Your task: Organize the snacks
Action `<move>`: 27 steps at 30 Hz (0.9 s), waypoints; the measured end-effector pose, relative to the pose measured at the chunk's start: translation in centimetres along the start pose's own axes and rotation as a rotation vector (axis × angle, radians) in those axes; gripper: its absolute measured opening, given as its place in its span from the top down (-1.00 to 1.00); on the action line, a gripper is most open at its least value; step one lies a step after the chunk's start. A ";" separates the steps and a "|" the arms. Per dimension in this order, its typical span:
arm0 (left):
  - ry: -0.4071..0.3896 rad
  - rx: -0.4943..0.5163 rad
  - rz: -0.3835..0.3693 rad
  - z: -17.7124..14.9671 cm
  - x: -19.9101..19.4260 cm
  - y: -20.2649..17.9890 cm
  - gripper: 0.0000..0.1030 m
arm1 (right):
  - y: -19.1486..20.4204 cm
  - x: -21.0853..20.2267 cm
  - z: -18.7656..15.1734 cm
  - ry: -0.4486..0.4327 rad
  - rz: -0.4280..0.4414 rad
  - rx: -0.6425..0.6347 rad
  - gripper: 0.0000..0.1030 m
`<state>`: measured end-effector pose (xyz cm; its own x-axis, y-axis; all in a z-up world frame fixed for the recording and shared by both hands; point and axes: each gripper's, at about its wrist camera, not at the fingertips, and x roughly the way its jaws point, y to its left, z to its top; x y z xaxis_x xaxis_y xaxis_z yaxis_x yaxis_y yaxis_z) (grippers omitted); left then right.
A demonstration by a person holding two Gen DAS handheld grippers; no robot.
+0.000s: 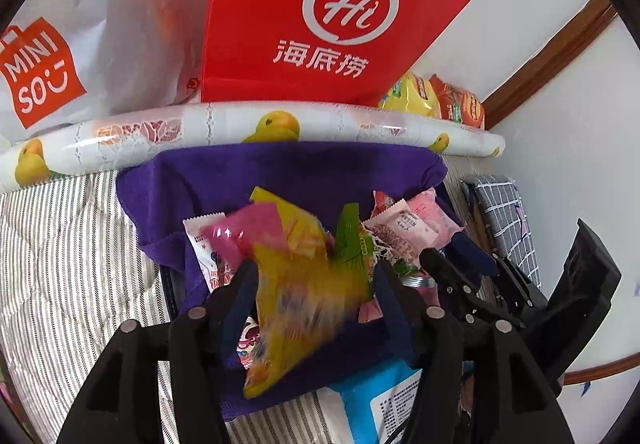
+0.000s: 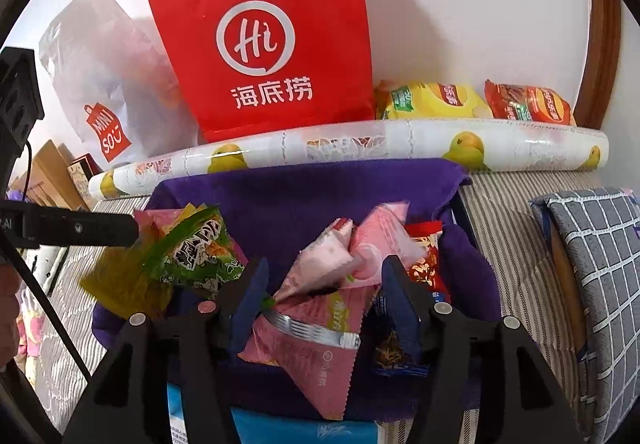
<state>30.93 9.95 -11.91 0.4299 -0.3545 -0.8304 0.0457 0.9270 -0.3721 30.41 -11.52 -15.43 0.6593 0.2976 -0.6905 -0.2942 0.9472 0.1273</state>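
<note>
Two grippers hang over the same purple cloth bin (image 2: 304, 188), close side by side. Nearest, the left gripper (image 1: 314, 272) has a yellow snack packet (image 1: 304, 284) between its jaws; the packet is smeared with motion blur and the pads look clear of it, so I judge it released and dropping. The right gripper (image 2: 324, 276) likewise stands parted around a pink wafer packet (image 2: 316, 340), not visibly pinching it. Both packets sit at the bin's near edge, above a blue tissue pack (image 2: 280, 428) on the striped bedding (image 2: 516, 228).

Farther in, the bin holds a green packet (image 2: 196, 252), pale pink sachets (image 2: 380, 228) and a red one (image 2: 426, 256). Behind it lies a duck-print roll (image 2: 360, 144), then a red Haidilao paper bag (image 2: 264, 44), a white Miniso bag (image 2: 104, 84) and two crisp bags (image 2: 436, 100) against the wall.

Risk, as I see it: the soft rim sags, so either packet could slide out the front onto the tissue pack; crowded fingers may also knock together.
</note>
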 end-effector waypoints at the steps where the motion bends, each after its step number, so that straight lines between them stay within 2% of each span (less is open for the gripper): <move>1: -0.008 0.000 -0.001 0.0 -0.2 0.0 -0.17 | 0.1 -0.1 0.0 -0.003 0.000 -0.003 -0.15; 7: -0.044 0.007 -0.004 0.1 -1.1 -0.4 -0.33 | 0.0 -0.4 0.1 -0.019 -0.002 0.000 -0.18; 17: -0.058 0.045 -0.013 -0.3 -2.6 -1.5 -0.34 | -0.1 -2.9 1.0 -0.055 -0.005 0.036 -0.27; 21: -0.068 0.063 -0.018 -0.7 -3.5 -2.2 -0.34 | 0.3 -4.7 1.0 -0.061 -0.031 0.027 -0.37; 27: -0.079 0.084 -0.001 -1.4 -4.6 -3.4 -0.34 | 0.9 -7.7 0.6 -0.047 -0.069 0.013 -0.37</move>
<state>27.53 8.31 -7.38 0.4991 -0.3478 -0.7937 0.1200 0.9348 -0.3342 25.52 -12.88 -9.58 0.7095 0.2368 -0.6637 -0.2385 0.9670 0.0900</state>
